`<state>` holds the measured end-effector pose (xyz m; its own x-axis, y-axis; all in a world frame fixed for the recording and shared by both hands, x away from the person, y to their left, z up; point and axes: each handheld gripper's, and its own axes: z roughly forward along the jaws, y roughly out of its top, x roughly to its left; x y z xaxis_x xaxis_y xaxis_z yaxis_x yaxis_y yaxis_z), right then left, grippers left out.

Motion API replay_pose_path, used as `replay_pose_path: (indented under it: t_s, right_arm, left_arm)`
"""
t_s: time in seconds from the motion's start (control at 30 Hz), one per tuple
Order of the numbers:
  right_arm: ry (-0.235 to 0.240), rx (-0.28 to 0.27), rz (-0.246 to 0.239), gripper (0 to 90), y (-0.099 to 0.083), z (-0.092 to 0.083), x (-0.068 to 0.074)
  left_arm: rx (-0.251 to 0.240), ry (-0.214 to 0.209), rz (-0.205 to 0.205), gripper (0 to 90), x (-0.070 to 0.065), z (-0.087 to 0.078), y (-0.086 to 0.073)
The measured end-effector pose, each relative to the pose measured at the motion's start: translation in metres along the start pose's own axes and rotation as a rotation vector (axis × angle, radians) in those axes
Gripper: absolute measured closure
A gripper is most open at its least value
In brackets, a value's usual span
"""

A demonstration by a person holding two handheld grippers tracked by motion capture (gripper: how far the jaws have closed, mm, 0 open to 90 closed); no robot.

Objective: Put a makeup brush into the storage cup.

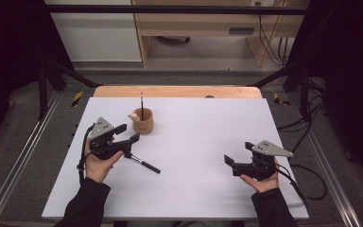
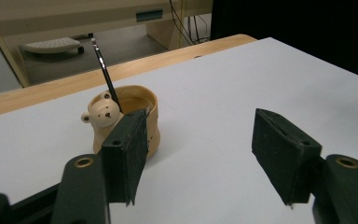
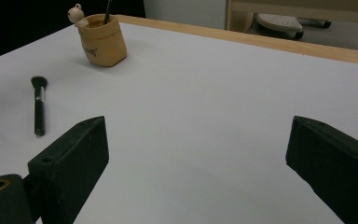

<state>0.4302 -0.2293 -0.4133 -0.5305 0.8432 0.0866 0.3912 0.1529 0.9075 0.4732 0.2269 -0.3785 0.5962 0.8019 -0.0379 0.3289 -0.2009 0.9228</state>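
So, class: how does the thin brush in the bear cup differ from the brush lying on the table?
The thin brush stands tilted inside the bear cup; the thick brush lies flat on the white table. The thin brush has a fine tip, the thick brush a fluffy head. Both have black handles.

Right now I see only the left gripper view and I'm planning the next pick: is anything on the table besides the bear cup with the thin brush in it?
Observer: Yes. A black makeup brush lies flat on the white table, apart from the cup.
Operator: Where is it relative to my gripper?
Observer: In the high view it runs out from beneath the left gripper, on the person's side of it, with the handle end pointing toward the right gripper.
Operator: Is that right gripper busy?
Observer: No. Its jaws stand open with nothing between them, over the table's right side.
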Motion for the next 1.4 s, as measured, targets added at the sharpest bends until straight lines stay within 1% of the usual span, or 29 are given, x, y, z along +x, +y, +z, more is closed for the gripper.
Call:
replay_pose_path:
  t_s: [0.2,0.33,0.4,0.53,0.67,0.77,0.83,0.93,1.0,1.13,1.4]
  right_arm:
    - [0.0,0.0,0.0,6.4,0.0,0.0,0.0]
    - [-0.002,0.002,0.0,6.4,0.0,0.0,0.0]
    - [-0.002,0.003,-0.001,6.4,0.0,0.0,0.0]
    - [-0.001,0.001,-0.003,6.4,0.0,0.0,0.0]
    - [-0.003,0.002,0.0,6.4,0.0,0.0,0.0]
    - [-0.004,0.002,0.001,6.4,0.0,0.0,0.0]
    - [-0.005,0.001,0.001,6.4,0.0,0.0,-0.001]
    - [-0.005,0.002,0.001,6.4,0.0,0.0,-0.001]
    - [-0.004,0.002,0.003,6.4,0.0,0.0,-0.001]
    - [-0.008,0.003,0.007,6.4,-0.001,0.0,-0.002]
    - [-0.01,0.002,0.009,6.4,0.0,-0.001,-0.002]
  left_arm:
    - [-0.005,-0.003,-0.013,30.1,-0.001,-0.01,-0.009]
    - [-0.003,-0.007,-0.009,27.7,-0.002,-0.014,-0.016]
    - [0.012,-0.008,-0.004,25.9,-0.002,-0.015,-0.019]
    - [0.017,-0.016,-0.007,22.9,-0.002,-0.018,-0.024]
    - [0.002,-0.02,-0.007,20.4,-0.003,-0.024,-0.028]
    - [0.0,-0.027,0.006,18.5,-0.002,-0.028,-0.032]
    - [0.005,-0.027,0.02,17.1,-0.002,-0.028,-0.036]
    - [0.017,-0.026,0.029,15.2,-0.002,-0.029,-0.042]
    - [0.017,-0.02,0.021,14.6,0.0,-0.029,-0.044]
    - [0.019,-0.022,0.014,14.4,0.003,-0.03,-0.048]
    - [0.036,-0.027,0.02,12.2,0.005,-0.03,-0.05]
